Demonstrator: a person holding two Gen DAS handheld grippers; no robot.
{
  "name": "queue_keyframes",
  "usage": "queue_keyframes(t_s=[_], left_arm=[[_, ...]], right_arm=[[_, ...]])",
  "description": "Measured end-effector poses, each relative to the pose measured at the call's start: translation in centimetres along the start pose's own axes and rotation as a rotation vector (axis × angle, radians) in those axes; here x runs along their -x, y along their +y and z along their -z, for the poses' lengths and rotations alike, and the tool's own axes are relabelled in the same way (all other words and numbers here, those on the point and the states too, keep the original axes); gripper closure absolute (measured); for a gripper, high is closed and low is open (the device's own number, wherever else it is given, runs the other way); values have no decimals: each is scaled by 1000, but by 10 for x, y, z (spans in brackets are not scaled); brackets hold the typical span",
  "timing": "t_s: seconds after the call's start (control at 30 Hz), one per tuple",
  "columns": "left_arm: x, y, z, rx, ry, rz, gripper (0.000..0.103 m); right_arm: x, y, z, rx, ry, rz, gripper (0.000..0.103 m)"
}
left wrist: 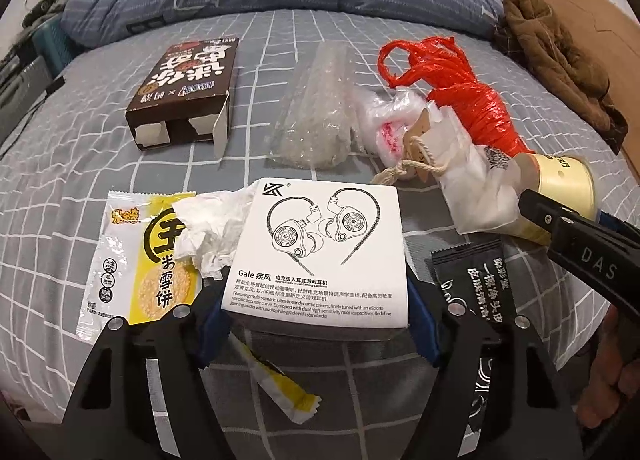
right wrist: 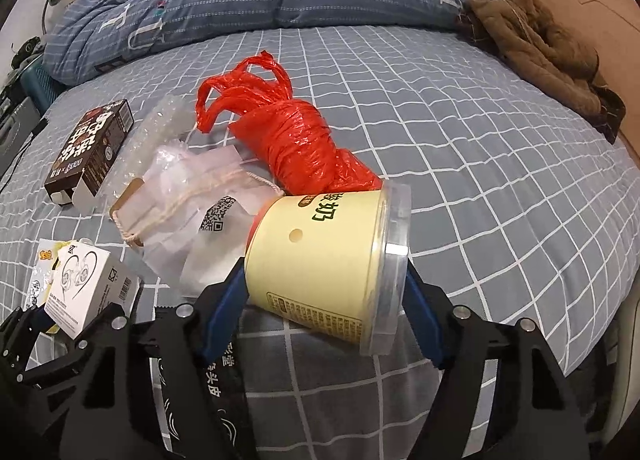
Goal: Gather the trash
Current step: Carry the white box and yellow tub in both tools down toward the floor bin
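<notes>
The collecting has only just begun: nearly all the litter lies loose on the checked bedsheet [left wrist: 360, 35], and no bin or bag to receive it shows in either view.

Taking the white earphone box [left wrist: 320, 256] as the landmark, the left gripper [left wrist: 320, 324] has its jaws part-closed on the box's two sides, the blue pads pressed against it. The right gripper [right wrist: 324, 300] clamps the pale yellow yogurt tub [right wrist: 324, 260], which lies tipped on its side to the right of the box. So two items are gripped, neither yet carried anywhere.

Left to gather:
- the yellow snack wrapper [left wrist: 136, 260] and crumpled tissue [left wrist: 208, 232], just left of the box
- the black sachet [left wrist: 476, 280], to its right
- the brown carton [left wrist: 184, 87], bubble wrap [left wrist: 316, 107], clear drawstring pouch [left wrist: 440, 155] and red plastic bag [left wrist: 472, 99], beyond it

The left wrist view alone shows the wrapper and tissue clearly, and a torn yellow scrap [left wrist: 280, 388] beneath the box. The right wrist view alone shows the tub's clear lid [right wrist: 392, 260] and how its gripper's pads sit on base and lid, and it shows the box from its side.
</notes>
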State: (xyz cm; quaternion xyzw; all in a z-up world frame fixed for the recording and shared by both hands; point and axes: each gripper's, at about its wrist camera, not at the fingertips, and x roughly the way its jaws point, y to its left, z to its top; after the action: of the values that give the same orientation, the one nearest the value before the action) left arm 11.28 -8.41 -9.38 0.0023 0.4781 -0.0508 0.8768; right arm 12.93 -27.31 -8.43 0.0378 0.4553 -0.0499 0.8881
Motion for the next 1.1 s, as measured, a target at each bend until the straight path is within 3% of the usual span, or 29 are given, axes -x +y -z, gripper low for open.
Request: queue_keyframes(t_s=[0.67, 1.1], left_arm=[[46, 8, 0, 14, -101, 3, 33], [83, 7, 32, 21, -134, 0, 33]], right_arm=[[44, -7, 6, 12, -103, -18, 33], [92, -4, 37, 31, -157, -52, 33]])
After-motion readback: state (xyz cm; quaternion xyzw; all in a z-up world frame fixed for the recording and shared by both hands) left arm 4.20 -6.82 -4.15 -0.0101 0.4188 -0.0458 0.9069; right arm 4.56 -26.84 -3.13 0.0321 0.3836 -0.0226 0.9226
